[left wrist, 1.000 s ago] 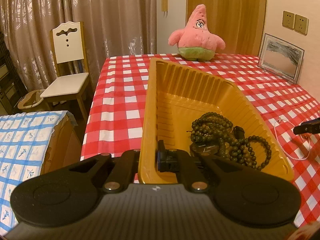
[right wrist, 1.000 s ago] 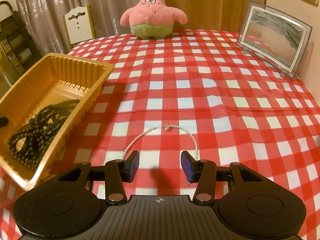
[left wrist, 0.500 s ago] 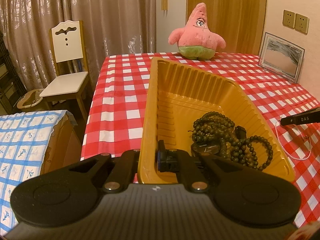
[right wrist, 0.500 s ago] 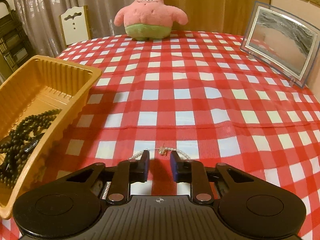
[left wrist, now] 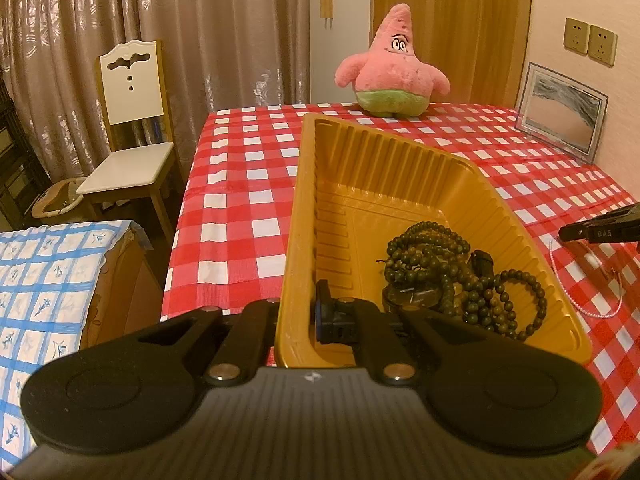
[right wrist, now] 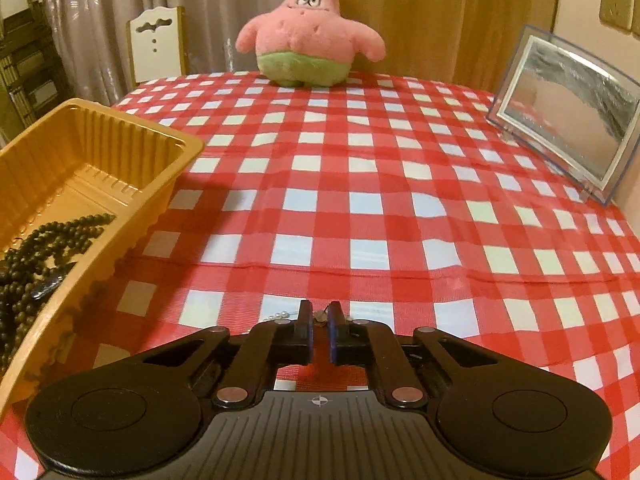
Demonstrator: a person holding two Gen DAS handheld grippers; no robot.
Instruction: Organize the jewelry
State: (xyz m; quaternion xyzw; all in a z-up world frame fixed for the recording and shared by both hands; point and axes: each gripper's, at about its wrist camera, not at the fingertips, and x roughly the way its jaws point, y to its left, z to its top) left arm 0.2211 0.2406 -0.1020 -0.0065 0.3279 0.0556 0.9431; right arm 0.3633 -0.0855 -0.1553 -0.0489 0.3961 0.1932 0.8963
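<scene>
Yellow ribbed plastic tray [left wrist: 400,184] sitting near the counter's [left wrist: 240,200] left edge, long side running toward the far edge. Contents: tangle of dark green-brown bead strands [left wrist: 452,276] heaped in the near right part of the tray floor, one loop spread toward the near right corner; far half of the tray floor bare. Same tray [right wrist: 120,148] and beads [right wrist: 44,244] seen at the left in the right wrist view.

Left hand-held gripper [left wrist: 298,312] clenched on the tray's near left wall, one finger outside the wall, the other inside.

Right hand-held gripper [right wrist: 320,318] low over the counter's near edge, just right of the tray. Jaws just been closing, now nearly together around the small metal clasp [right wrist: 321,316] of a white pearl necklace [right wrist: 280,315]; clasp between the pads, pads appearing to pinch it. Few pearls visible at the left finger, rest hidden under the gripper body. In the left wrist view, necklace [left wrist: 576,300] lying on the red-and-white checked cloth beside the tray's right wall, outside the tray, looping from under the right hand-held gripper [left wrist: 600,232] toward the near edge.

Pink plush star [right wrist: 310,32] upright at the counter's far edge; framed picture [right wrist: 568,120] standing at the right edge
</scene>
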